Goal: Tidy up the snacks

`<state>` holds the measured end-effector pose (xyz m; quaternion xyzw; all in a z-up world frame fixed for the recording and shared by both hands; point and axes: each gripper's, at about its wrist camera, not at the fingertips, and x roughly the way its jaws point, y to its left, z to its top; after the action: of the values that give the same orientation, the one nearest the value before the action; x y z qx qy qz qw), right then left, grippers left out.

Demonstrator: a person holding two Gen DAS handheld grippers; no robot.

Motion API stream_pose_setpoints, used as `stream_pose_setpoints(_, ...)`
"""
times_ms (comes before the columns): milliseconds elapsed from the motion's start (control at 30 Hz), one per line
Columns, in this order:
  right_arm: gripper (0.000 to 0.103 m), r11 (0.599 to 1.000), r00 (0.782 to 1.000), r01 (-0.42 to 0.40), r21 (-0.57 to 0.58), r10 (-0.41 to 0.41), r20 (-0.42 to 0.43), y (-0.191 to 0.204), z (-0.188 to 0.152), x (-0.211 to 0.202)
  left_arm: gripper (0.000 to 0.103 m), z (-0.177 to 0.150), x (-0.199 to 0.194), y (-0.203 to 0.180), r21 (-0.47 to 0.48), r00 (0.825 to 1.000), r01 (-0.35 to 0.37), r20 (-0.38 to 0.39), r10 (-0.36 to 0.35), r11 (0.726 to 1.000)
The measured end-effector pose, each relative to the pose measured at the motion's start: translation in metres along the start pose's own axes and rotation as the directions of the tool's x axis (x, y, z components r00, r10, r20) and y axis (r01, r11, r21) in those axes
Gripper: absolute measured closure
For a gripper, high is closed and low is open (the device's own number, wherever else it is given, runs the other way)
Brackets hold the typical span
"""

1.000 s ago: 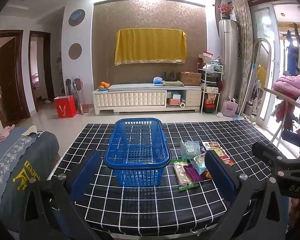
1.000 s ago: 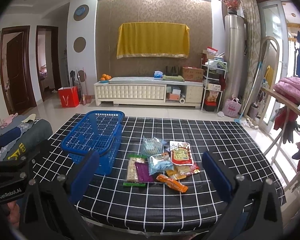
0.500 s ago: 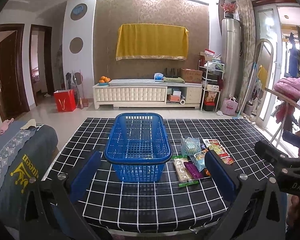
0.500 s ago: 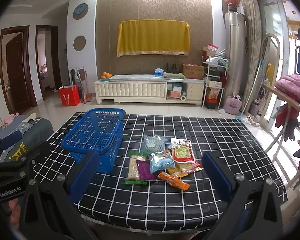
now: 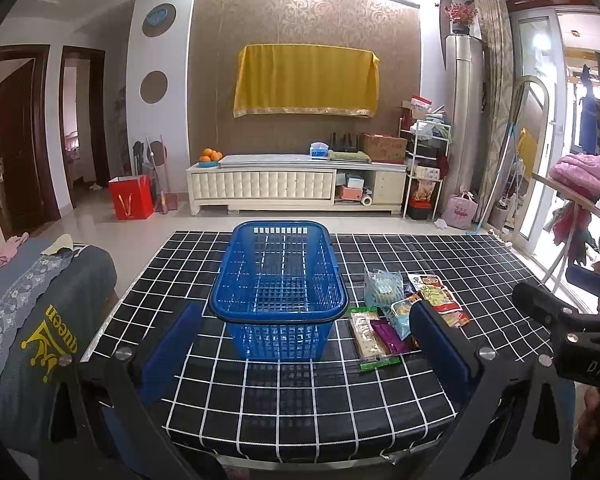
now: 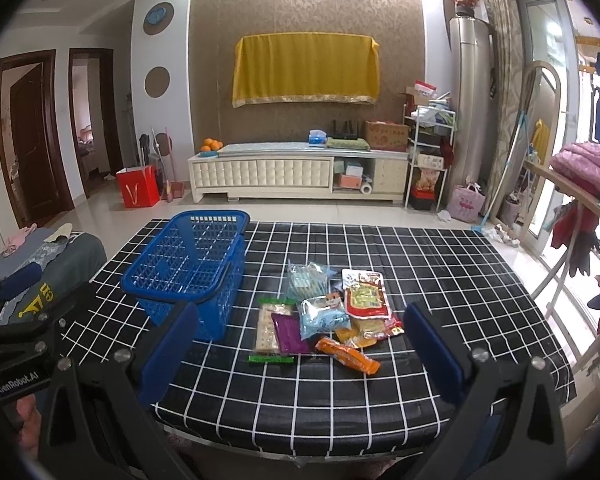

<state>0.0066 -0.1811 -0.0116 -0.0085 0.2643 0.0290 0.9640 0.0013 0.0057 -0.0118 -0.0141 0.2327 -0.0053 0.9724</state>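
Snacks (image 6: 324,312) lie in a small heap on the table (image 6: 440,280), and some packs hide parts of others, so the ones at the bottom are hard to make out. In the left wrist view one blue finger (image 5: 440,344) covers the near edge of the heap. Print on the packs is too small to read.

From the right gripper (image 6: 296,360) the heap sits at about 12 o'clock, a little way ahead, not touching. Its jaws are spread wide with nothing in them. The orange pack (image 6: 348,356) is the nearest one. A purple pack (image 6: 290,334) lies on a long cracker pack (image 6: 268,330) with green ends. A red and yellow pouch (image 6: 366,294) lies flat at the far right of the heap, and a clear crinkly bag (image 6: 306,278) sits at the far side.

From the left gripper (image 5: 304,352) the blue basket (image 5: 280,312) is at 12 o'clock, close ahead, and the heap is at about 2 o'clock. These jaws are spread wide too, and hold nothing.

That basket is hard plastic with a grid of little holes and a smooth rounded rim. It is empty and stands just beside the heap. A shiny black cloth with white squares covers the table.
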Motion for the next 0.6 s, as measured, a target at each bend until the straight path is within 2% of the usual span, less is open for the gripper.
stream_pose_setpoints(600,0.0,1.0,1.0,-0.006,0.01,0.006,-0.02,-0.0002,-0.0029,0.0033,0.0,-0.0009,0.0025,-0.0001,-0.004,1.0,-0.002,-0.003,0.002,1.0)
